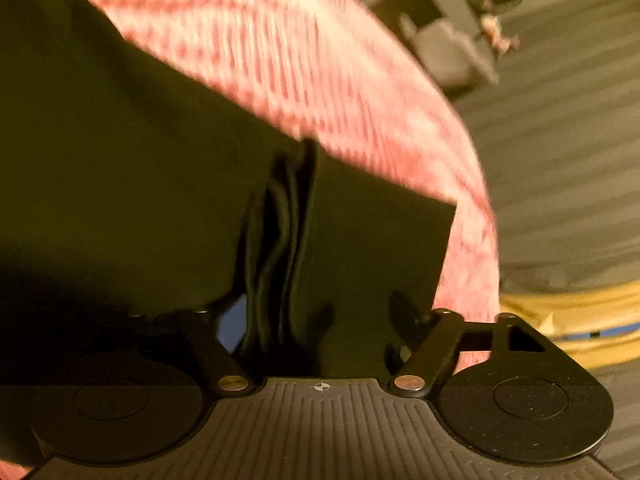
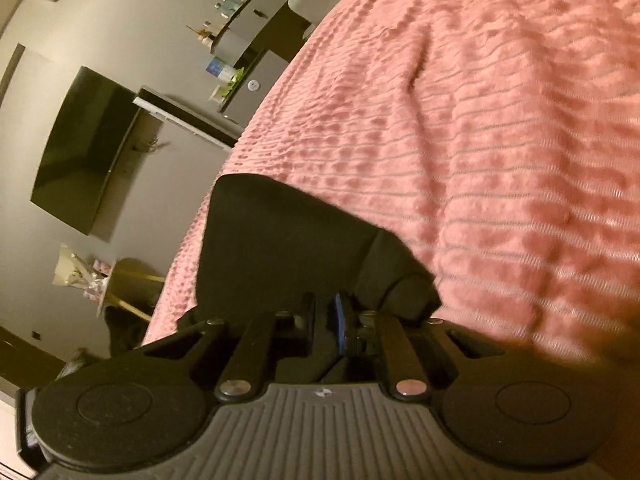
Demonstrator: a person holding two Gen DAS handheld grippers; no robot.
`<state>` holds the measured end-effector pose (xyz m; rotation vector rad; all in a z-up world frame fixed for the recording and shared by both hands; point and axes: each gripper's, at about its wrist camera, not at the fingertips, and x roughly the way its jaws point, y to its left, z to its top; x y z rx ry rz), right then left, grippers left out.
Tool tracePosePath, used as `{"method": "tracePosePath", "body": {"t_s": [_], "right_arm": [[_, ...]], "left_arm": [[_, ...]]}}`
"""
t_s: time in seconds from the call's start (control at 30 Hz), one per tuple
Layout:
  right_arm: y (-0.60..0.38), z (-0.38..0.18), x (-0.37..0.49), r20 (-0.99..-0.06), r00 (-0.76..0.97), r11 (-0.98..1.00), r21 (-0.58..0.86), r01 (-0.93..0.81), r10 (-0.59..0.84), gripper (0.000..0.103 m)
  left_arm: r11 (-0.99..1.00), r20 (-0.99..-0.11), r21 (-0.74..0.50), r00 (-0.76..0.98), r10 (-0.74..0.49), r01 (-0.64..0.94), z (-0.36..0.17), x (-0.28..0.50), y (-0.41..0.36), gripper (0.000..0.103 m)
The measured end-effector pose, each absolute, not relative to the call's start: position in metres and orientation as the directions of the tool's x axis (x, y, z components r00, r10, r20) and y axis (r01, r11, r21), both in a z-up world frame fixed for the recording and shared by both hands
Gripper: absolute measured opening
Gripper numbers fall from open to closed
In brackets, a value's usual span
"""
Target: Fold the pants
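Observation:
The dark pants (image 1: 140,184) fill most of the left wrist view and lie over a pink textured bedspread (image 1: 304,64). A bunched ridge of the fabric (image 1: 280,248) runs up from my left gripper (image 1: 276,320). Cloth covers the fingers there, so the jaws are hidden. In the right wrist view my right gripper (image 2: 325,320) is shut on an edge of the pants (image 2: 280,240), which drapes forward over the bedspread (image 2: 480,152). Its blue pad (image 2: 339,324) shows beside the pinched cloth.
The bed's edge (image 2: 200,216) runs close on the left of the right wrist view, with a wall-mounted TV (image 2: 84,148), shelves and a small table (image 2: 120,280) beyond. A grey striped floor (image 1: 568,152) and a yellow rim (image 1: 580,320) lie right of the bed.

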<state>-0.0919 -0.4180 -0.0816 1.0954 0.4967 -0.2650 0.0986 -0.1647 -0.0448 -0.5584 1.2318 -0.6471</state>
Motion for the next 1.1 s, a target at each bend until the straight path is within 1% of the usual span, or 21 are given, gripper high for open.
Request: {"method": "tracePosePath", "body": {"t_s": [0.07, 0.1, 0.13, 0.17, 0.2, 0.23, 0.3, 0.43, 0.5, 0.57, 0.67, 0.7, 0.73, 0.77, 0.8, 0.83, 0.87, 0.93, 1.0, 1.07, 1.1], "right_arm": [[-0.415, -0.076, -0.100, -0.497, 0.867, 0.440, 0.789, 0.429, 0.046, 0.023], [-0.413, -0.074, -0.106, -0.490, 0.870, 0.444, 0.791, 0.420, 0.050, 0.026], [-0.409, -0.070, -0.111, -0.484, 0.873, 0.449, 0.792, 0.413, 0.052, 0.032], [-0.405, -0.066, -0.115, -0.480, 0.876, 0.454, 0.793, 0.407, 0.054, 0.036], [-0.402, -0.061, -0.118, -0.480, 0.876, 0.459, 0.791, 0.404, 0.055, 0.037], [-0.399, -0.057, -0.121, -0.481, 0.875, 0.463, 0.788, 0.405, 0.052, 0.038], [-0.396, -0.047, -0.129, -0.471, 0.881, 0.473, 0.788, 0.394, 0.051, 0.038], [-0.393, -0.018, -0.143, -0.455, 0.890, 0.514, 0.764, 0.390, 0.003, 0.040], [-0.388, 0.000, -0.145, -0.452, 0.892, 0.562, 0.730, 0.388, -0.028, 0.042], [-0.380, 0.014, -0.140, -0.456, 0.889, 0.603, 0.700, 0.383, -0.036, 0.042], [-0.359, 0.020, -0.119, -0.474, 0.880, 0.654, 0.669, 0.354, 0.009, 0.042], [-0.351, 0.020, -0.109, -0.488, 0.873, 0.665, 0.660, 0.349, 0.027, 0.042], [-0.341, 0.018, -0.098, -0.508, 0.860, 0.683, 0.645, 0.343, 0.048, 0.041], [-0.333, 0.016, -0.087, -0.531, 0.845, 0.703, 0.622, 0.345, 0.056, 0.040], [-0.324, 0.013, -0.077, -0.560, 0.827, 0.729, 0.586, 0.354, 0.048, 0.037], [-0.314, 0.009, -0.065, -0.590, 0.806, 0.766, 0.534, 0.357, 0.036, 0.031], [-0.307, 0.005, -0.056, -0.617, 0.786, 0.789, 0.495, 0.363, 0.026, 0.029], [-0.298, -0.007, -0.039, -0.681, 0.732, 0.827, 0.415, 0.379, 0.006, 0.028], [-0.297, -0.021, -0.025, -0.744, 0.668, 0.839, 0.358, 0.410, -0.008, 0.026], [-0.297, -0.024, -0.015, -0.762, 0.646, 0.847, 0.320, 0.424, -0.036, 0.021], [-0.296, -0.021, -0.011, -0.761, 0.645, 0.861, 0.287, 0.421, -0.062, 0.021]], "left_arm": [[0.717, -0.688, -0.677, 0.204, -0.697, 0.167, -0.046, 0.097, -0.172, 0.076], [0.713, -0.684, -0.686, 0.202, -0.701, 0.148, -0.048, 0.098, -0.171, 0.069], [0.704, -0.679, -0.702, 0.197, -0.707, 0.109, -0.051, 0.101, -0.169, 0.043], [0.697, -0.680, -0.715, 0.176, -0.711, 0.057, -0.057, 0.105, -0.167, 0.022], [0.683, -0.676, -0.731, 0.149, -0.722, -0.005, -0.064, 0.108, -0.164, 0.012], [0.661, -0.660, -0.749, 0.147, -0.737, -0.048, -0.066, 0.109, -0.159, 0.012], [0.656, -0.652, -0.754, 0.168, -0.739, -0.038, -0.058, 0.105, -0.154, 0.011], [0.641, -0.616, -0.765, 0.216, -0.757, 0.065, -0.024, 0.098, -0.131, 0.011], [0.661, -0.619, -0.740, 0.261, -0.741, 0.122, -0.003, 0.099, -0.107, 0.011], [0.709, -0.643, -0.683, 0.315, -0.698, 0.175, 0.013, 0.100, -0.082, 0.011], [0.780, -0.693, -0.602, 0.374, -0.616, 0.169, 0.018, 0.104, -0.039, 0.012], [0.803, -0.712, -0.572, 0.386, -0.587, 0.167, 0.017, 0.105, -0.028, 0.014], [0.825, -0.726, -0.540, 0.403, -0.557, 0.167, 0.015, 0.103, -0.021, 0.025], [0.840, -0.734, -0.515, 0.419, -0.534, 0.169, 0.012, 0.102, -0.016, 0.032], [0.845, -0.735, -0.506, 0.427, -0.526, 0.171, 0.008, 0.099, -0.012, 0.051], [0.846, -0.734, -0.507, 0.433, -0.524, 0.165, 0.004, 0.097, -0.009, 0.060], [0.844, -0.734, -0.514, 0.432, -0.524, 0.152, -0.001, 0.095, -0.007, 0.062], [0.846, -0.752, -0.523, 0.410, -0.517, 0.107, -0.012, 0.094, -0.008, 0.069], [0.854, -0.767, -0.514, 0.403, -0.500, 0.082, -0.019, 0.100, -0.011, 0.068], [0.869, -0.778, -0.486, 0.406, -0.480, 0.096, -0.019, 0.102, -0.015, 0.068], [0.875, -0.781, -0.471, 0.409, -0.472, 0.111, -0.020, 0.102, -0.016, 0.069]]}}
